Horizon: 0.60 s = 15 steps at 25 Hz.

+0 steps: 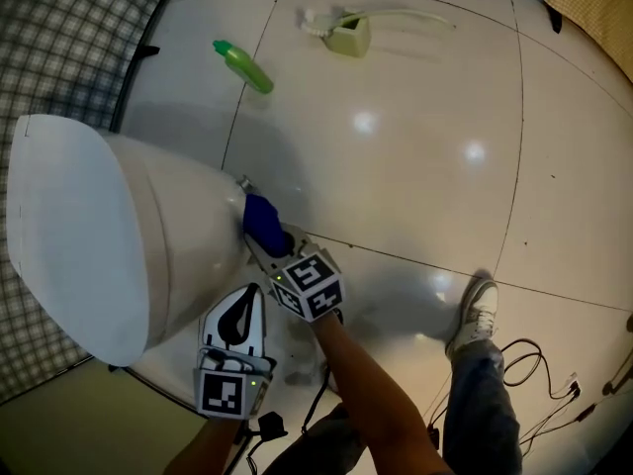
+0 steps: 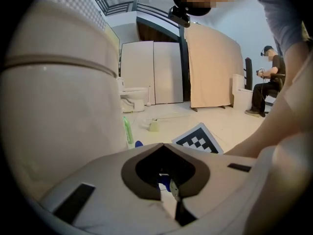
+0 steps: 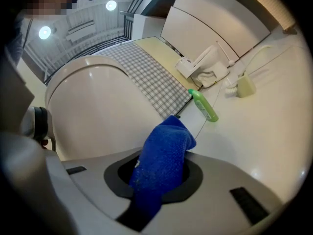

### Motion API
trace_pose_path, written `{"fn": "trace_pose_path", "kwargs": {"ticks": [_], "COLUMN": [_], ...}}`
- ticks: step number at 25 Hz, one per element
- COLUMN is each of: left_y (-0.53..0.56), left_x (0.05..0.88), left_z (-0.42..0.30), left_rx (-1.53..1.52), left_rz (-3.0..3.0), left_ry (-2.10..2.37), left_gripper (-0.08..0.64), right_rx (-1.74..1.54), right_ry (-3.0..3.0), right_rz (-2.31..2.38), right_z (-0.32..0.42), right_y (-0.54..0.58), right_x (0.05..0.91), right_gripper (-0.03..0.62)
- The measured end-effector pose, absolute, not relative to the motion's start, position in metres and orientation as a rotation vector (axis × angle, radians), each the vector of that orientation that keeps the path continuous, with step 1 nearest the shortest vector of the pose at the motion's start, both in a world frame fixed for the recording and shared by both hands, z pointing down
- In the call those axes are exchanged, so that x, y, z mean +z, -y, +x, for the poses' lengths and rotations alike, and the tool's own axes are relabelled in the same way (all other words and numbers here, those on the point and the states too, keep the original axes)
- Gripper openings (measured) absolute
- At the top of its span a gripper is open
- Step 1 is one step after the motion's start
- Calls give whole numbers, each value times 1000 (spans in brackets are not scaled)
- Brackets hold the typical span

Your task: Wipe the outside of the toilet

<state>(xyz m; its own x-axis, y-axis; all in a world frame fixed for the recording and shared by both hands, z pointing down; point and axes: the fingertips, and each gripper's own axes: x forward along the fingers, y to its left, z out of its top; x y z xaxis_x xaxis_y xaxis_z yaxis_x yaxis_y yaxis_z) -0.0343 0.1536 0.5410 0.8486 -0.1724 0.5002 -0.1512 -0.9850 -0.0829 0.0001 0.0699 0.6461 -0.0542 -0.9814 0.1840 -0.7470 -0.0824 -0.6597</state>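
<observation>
Clamping a blue cloth (image 3: 164, 155) between its jaws, the right gripper (image 1: 278, 253) presses that cloth against the lower side wall of the toilet (image 1: 168, 236), left of centre in the head view. Only the right gripper view shows the cloth's nubbly, towel-like weave and how it folds over and bulges out above the jaws. The head view shows it merely as a dark blue lump touching the smooth white porcelain. The left gripper (image 2: 163, 146) sits just below and beside the right one, near the toilet's base. Its own view shows its white jaws drawn together at the tips with nothing between them, and the curved wall of the toilet fills that frame's left half. A green plastic bottle (image 1: 242, 65) lies on its side on the glossy pale floor tiles (image 1: 415, 166) in the upper left of the head view. A pale square brush holder (image 1: 348, 36) stands near it at top centre. A checked mat (image 1: 59, 38) covers the upper left corner.
</observation>
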Motion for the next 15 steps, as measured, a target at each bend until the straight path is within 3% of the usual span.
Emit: {"fn": "trace_pose_path", "kwargs": {"ticks": [15], "left_y": [-142], "left_x": [554], "left_z": [-88], "left_rx": [-962], "left_rz": [-2943], "left_ry": [-406], "left_gripper": [8], "right_rx": [-1028], "right_ry": [-1811], "right_rz": [-1664], "right_z": [-150], "right_y": [-107], "right_x": [635], "right_gripper": [69]}}
